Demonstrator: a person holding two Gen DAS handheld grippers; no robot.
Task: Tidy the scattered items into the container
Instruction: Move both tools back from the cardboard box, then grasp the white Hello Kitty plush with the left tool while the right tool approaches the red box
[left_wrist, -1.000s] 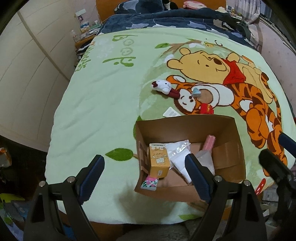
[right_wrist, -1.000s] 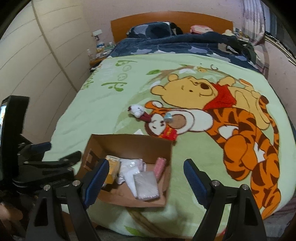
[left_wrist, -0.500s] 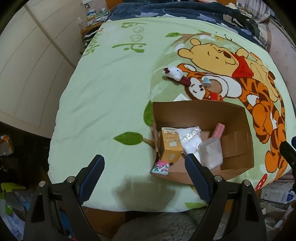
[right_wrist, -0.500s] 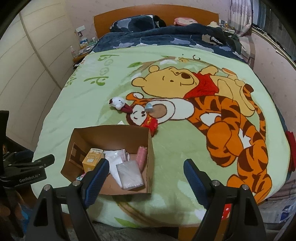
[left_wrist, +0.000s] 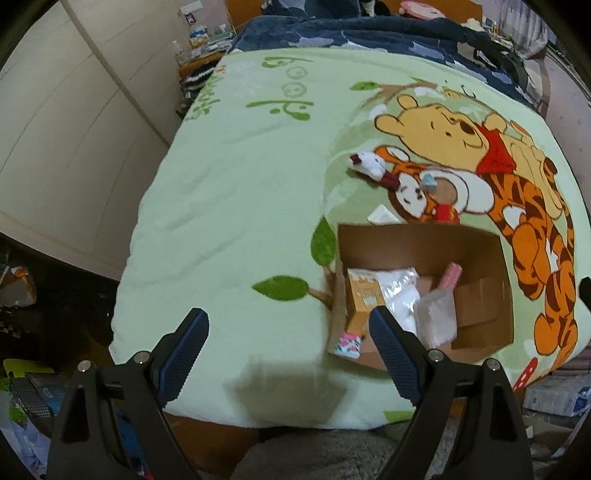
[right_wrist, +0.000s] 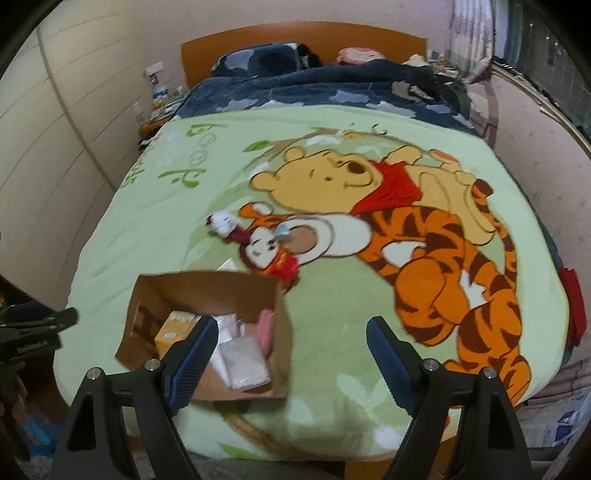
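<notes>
Cardboard box (left_wrist: 424, 245), flaps open, sits on the near part of the bed, on a pale green cartoon blanket (left_wrist: 236, 206) printed with a yellow bear and a striped orange tiger. Inside it I can see an orange carton (left_wrist: 364, 299) standing against the left wall, a white plastic bag (left_wrist: 400, 291) next to it, a clear packet of something white (left_wrist: 436, 317) in the middle, and a pink tube (left_wrist: 452, 275) leaning toward the back. A small floral packet (left_wrist: 347, 343) lies at the box's near left corner; whether it is in or just out is hard to judge.

Still loose on the blanket beyond the box: a white flat packet (left_wrist: 382, 216) touching the far wall, a small red item (right_wrist: 284, 264) just beside the far right corner, a white plush toy with a dark red end (right_wrist: 225, 227) farther up, and a small pale blue piece (right_wrist: 282, 232) near it on the tiger print.

Left gripper (left_wrist: 288, 354) hangs over the near edge of the bed, left of the box, fingers spread wide and holding nothing. Right gripper (right_wrist: 290, 352) hovers over the box's near right side, also spread wide and empty.

Behind the blanket lie a dark blue quilt (right_wrist: 332, 92) and an orange headboard (right_wrist: 295, 37).
</notes>
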